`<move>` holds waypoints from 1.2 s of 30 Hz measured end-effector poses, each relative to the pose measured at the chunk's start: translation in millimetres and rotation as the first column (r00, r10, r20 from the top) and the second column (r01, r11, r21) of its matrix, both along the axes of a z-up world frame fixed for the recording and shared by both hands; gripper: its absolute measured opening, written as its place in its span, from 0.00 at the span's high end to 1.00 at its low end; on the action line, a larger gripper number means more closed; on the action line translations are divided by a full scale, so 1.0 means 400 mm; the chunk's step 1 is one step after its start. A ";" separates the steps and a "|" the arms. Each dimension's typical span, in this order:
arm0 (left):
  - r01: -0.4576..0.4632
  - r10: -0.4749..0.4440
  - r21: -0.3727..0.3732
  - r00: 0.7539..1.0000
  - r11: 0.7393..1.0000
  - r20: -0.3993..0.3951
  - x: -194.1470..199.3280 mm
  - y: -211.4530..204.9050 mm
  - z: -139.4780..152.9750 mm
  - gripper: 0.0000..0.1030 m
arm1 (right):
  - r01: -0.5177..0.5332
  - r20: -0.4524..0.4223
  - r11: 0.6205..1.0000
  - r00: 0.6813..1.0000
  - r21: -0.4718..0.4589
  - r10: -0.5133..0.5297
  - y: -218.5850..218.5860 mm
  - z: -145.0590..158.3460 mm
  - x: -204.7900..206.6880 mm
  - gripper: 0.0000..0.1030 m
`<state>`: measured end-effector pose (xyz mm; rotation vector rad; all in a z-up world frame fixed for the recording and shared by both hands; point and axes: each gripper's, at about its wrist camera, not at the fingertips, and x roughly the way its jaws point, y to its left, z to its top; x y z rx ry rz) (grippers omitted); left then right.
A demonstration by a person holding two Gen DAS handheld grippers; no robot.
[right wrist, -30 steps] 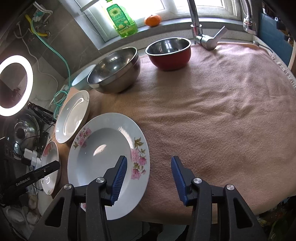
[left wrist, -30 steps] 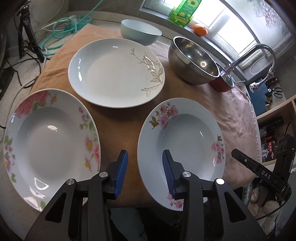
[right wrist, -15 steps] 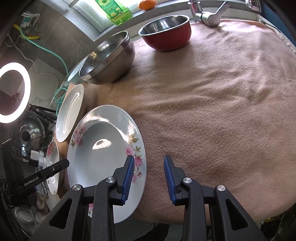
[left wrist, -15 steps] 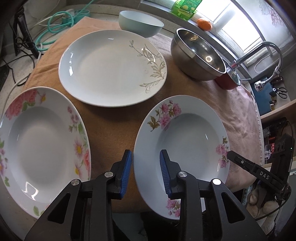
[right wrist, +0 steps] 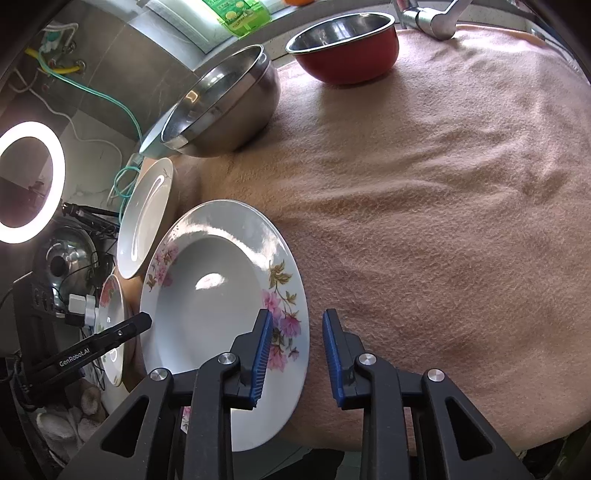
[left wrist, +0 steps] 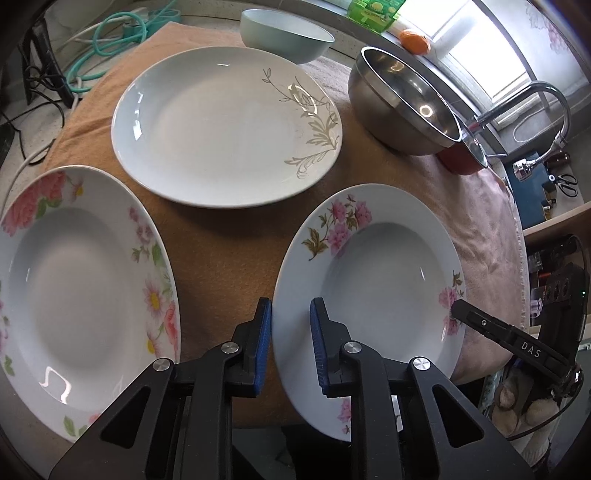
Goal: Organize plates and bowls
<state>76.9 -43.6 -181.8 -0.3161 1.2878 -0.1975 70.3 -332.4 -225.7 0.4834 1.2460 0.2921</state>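
A deep white plate with pink flowers (left wrist: 369,288) lies near the table's front edge. My left gripper (left wrist: 291,317) straddles its left rim, one blue pad outside on the cloth and one over the plate; its jaws are closing, with a gap still showing. My right gripper (right wrist: 297,325) straddles the opposite rim of the same plate (right wrist: 207,295), its jaws also closing without pressing. Beside it lie a second flowered plate (left wrist: 81,295) and a larger gold-leaf plate (left wrist: 229,125). A pale blue bowl (left wrist: 284,35), a steel bowl (left wrist: 402,107) and a red bowl (right wrist: 347,44) stand behind.
A pink-brown cloth (right wrist: 443,184) covers the table, bare across its right half. A faucet (left wrist: 517,103), a green bottle (right wrist: 236,14) and an orange (left wrist: 415,38) are by the window. Cables (left wrist: 122,40) and a ring light (right wrist: 26,181) are off the left edge.
Both grippers have narrowed their jaws around the flowered plate's rims. The right gripper has sunk closer to the plate; the left has edged slightly nearer.
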 end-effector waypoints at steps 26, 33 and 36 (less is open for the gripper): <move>0.014 -0.014 0.007 1.000 1.000 0.016 0.006 -0.028 0.002 0.82 | -0.038 0.025 0.999 0.999 -0.038 0.039 0.006 0.011 -0.009 0.80; 0.042 -0.042 0.001 0.999 0.999 0.022 0.020 -0.066 0.004 0.82 | -0.012 0.035 0.999 0.999 -0.050 0.014 -0.029 0.018 -0.014 0.80; 0.056 -0.056 -0.003 0.998 0.998 0.025 0.026 -0.086 0.004 0.82 | 0.004 0.036 0.999 0.999 -0.054 -0.002 -0.050 0.019 -0.016 0.79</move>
